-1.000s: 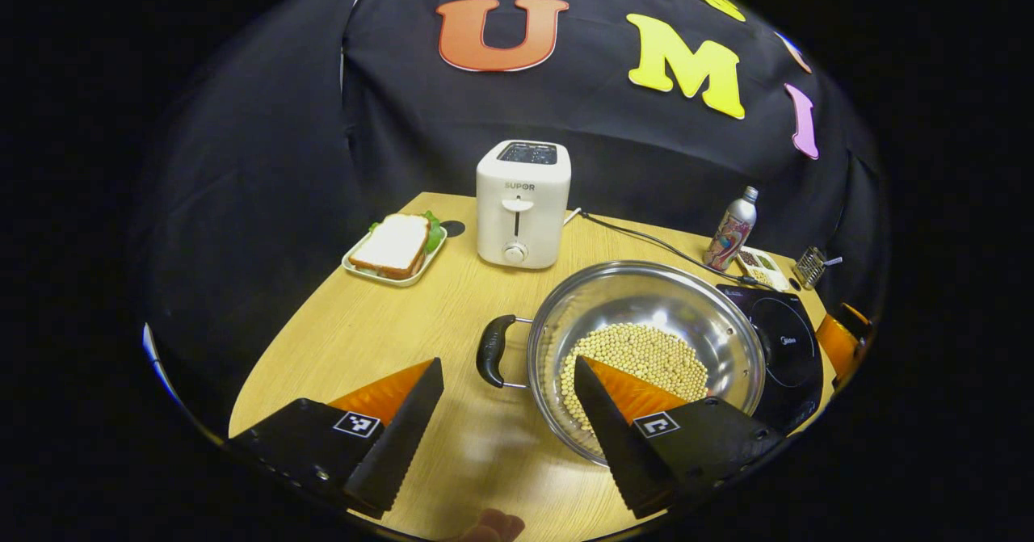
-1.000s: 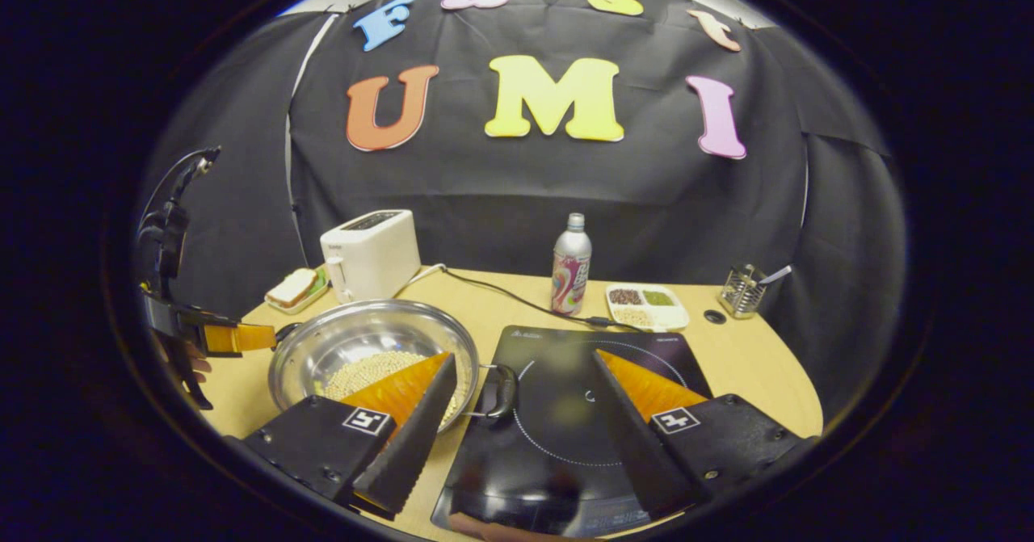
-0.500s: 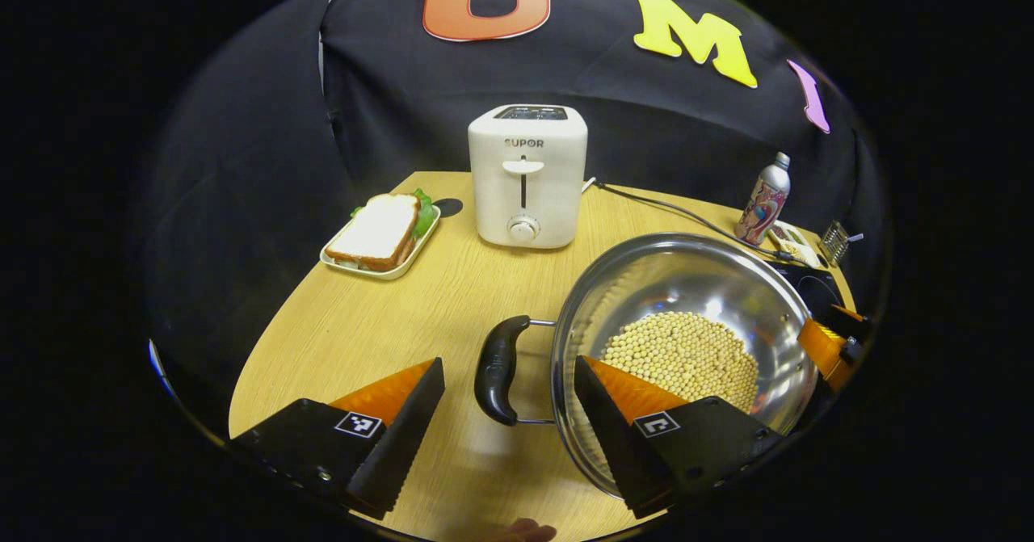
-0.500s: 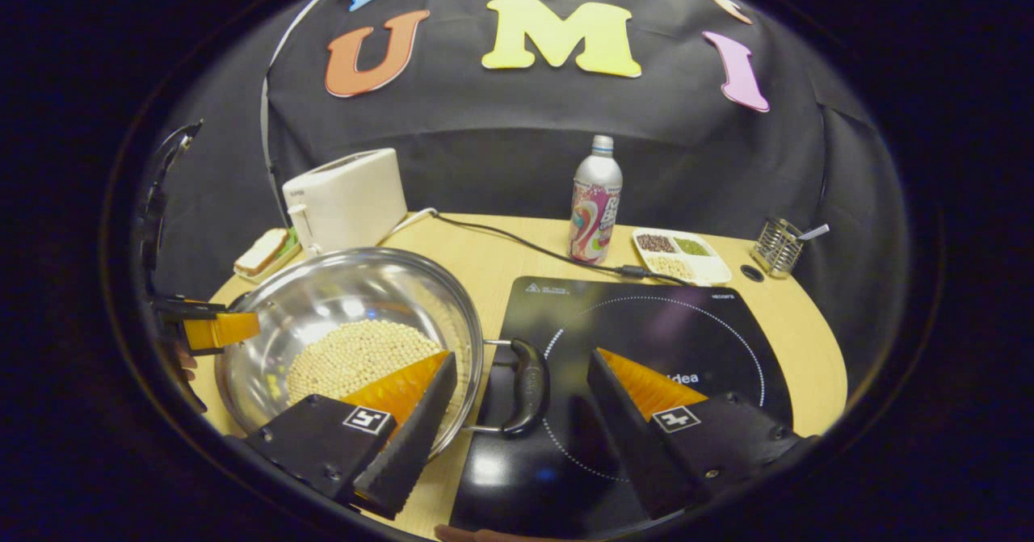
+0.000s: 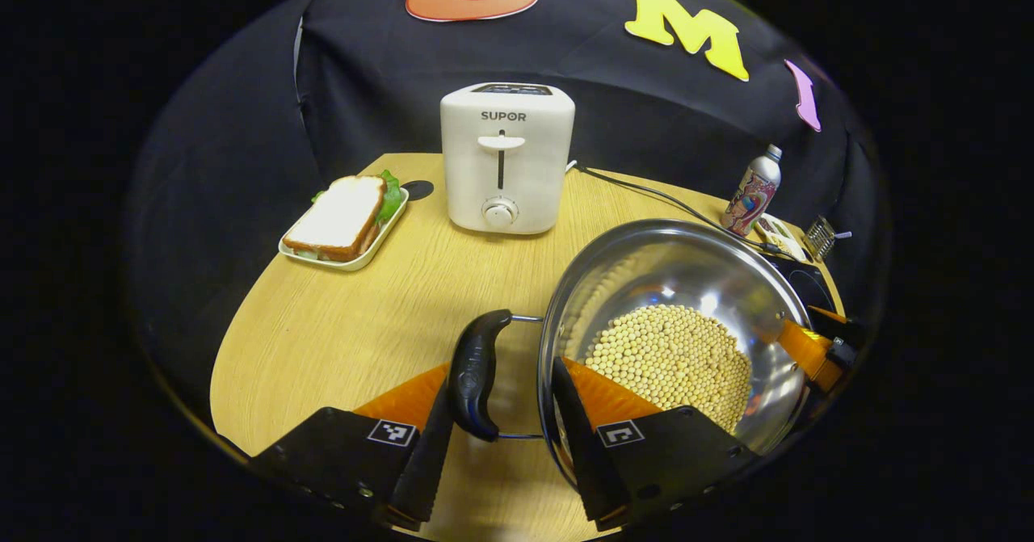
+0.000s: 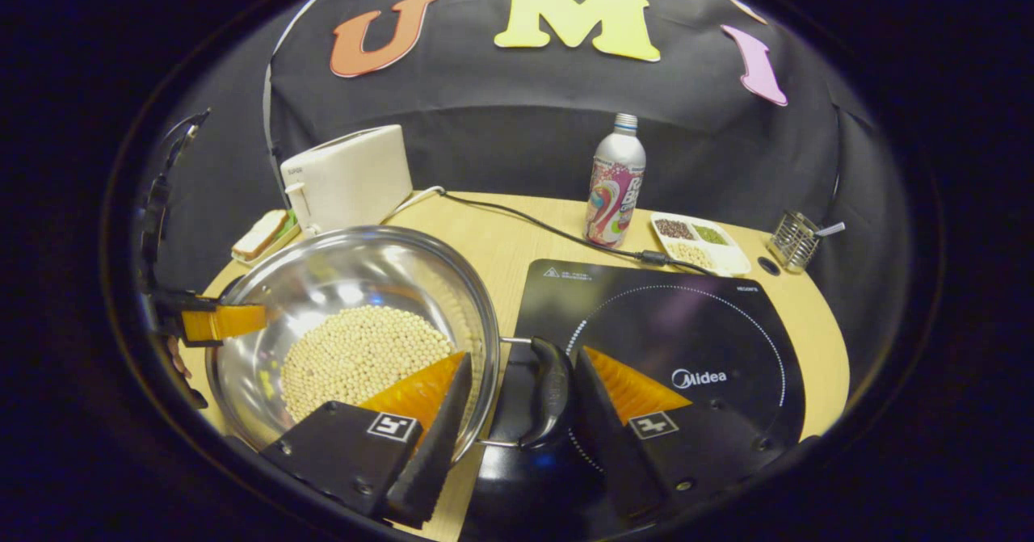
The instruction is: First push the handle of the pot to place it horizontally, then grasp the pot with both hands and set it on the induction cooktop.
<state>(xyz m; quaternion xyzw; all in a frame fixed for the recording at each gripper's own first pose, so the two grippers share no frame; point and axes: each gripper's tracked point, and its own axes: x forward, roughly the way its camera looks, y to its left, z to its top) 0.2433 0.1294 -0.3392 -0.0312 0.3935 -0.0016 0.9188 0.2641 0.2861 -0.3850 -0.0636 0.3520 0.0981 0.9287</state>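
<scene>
The pot [image 5: 674, 340], holding beans [image 5: 669, 363], sat on the table [image 5: 339, 324] just left of the cooktop [image 6: 670, 348]. The left gripper [image 5: 501, 437] straddled its left handle [image 5: 477, 374], one finger touching, jaws partly closed. In the right gripper view, the right gripper [image 6: 517, 429] likewise straddled the right handle [image 6: 551, 390] above the cooktop. Behind the pot stood a toaster [image 5: 505, 166], sandwich [image 5: 343, 217] and bottle [image 6: 615, 180].

The right tool [image 6: 517, 413] straddles the pot's [image 6: 347, 283] black handle [image 6: 549, 388] at the induction cooktop's [image 6: 687, 332] edge, fingers not visibly clamped.
</scene>
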